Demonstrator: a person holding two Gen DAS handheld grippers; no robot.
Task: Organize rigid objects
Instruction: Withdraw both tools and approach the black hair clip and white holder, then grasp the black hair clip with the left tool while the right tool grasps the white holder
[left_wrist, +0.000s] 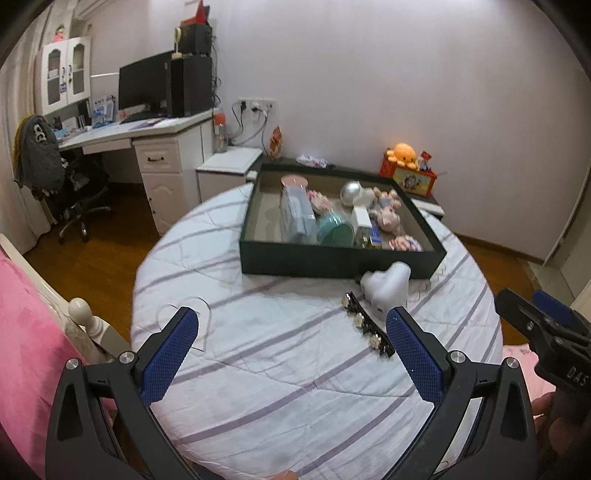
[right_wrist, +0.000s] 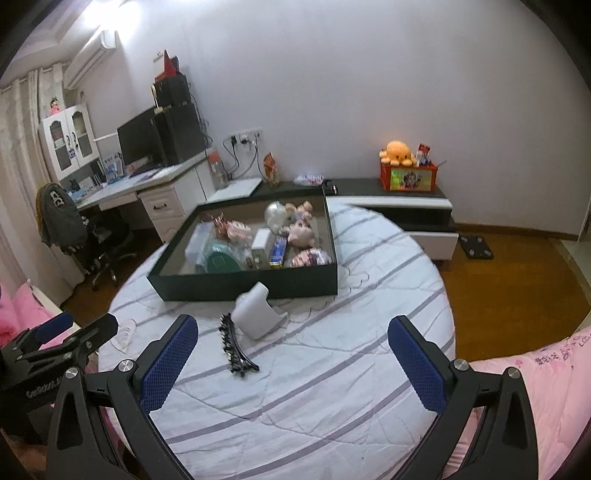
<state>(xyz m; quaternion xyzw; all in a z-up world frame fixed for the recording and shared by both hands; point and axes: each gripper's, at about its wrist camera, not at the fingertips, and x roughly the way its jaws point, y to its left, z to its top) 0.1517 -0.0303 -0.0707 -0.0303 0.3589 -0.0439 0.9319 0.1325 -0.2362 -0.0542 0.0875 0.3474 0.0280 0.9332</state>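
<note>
A dark green tray stands on the striped round table, filled with several items: plush pigs, a silver ball, a teal container, small boxes. In front of it lie a white curved holder and a black jewelled hair clip. My left gripper is open and empty, near the table's front, its right finger close beside the clip. My right gripper is open and empty, the clip just inside its left finger. Each gripper shows at the edge of the other's view.
A clear heart-shaped piece lies at the table's left. Pink bedding flanks the table. A white desk with a monitor and an office chair stand at back left; a low cabinet with an orange plush at back right.
</note>
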